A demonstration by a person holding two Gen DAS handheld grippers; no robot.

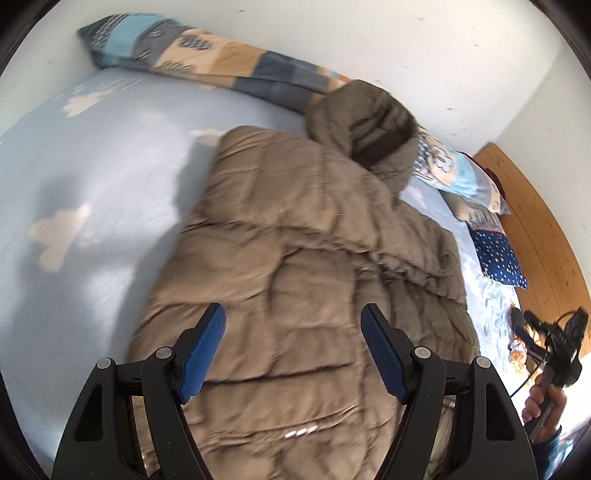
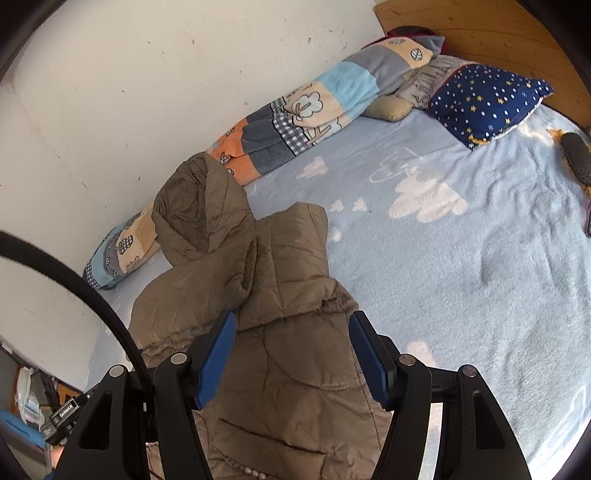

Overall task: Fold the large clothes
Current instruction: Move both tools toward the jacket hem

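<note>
A brown quilted puffer jacket (image 1: 295, 240) lies spread on the light blue cloud-print bed sheet (image 1: 92, 166), its hood (image 1: 365, 125) toward the wall. In the right wrist view the jacket (image 2: 280, 387) has a sleeve (image 2: 295, 258) folded across its upper part, below the hood (image 2: 195, 206). My left gripper (image 1: 293, 308) hovers over the jacket's body, open, with nothing between its blue pads (image 1: 205, 347). My right gripper (image 2: 292, 315) is also open above the jacket near the folded sleeve, not pinching any cloth. The left wrist view is motion-blurred.
A rolled patchwork blanket (image 2: 295, 110) runs along the white wall (image 2: 129, 74). A navy star pillow (image 2: 487, 99) lies by the wooden headboard (image 2: 498, 29). A hand (image 1: 543, 406) shows at the bed's right edge. A black cable (image 2: 92, 280) arcs at the left.
</note>
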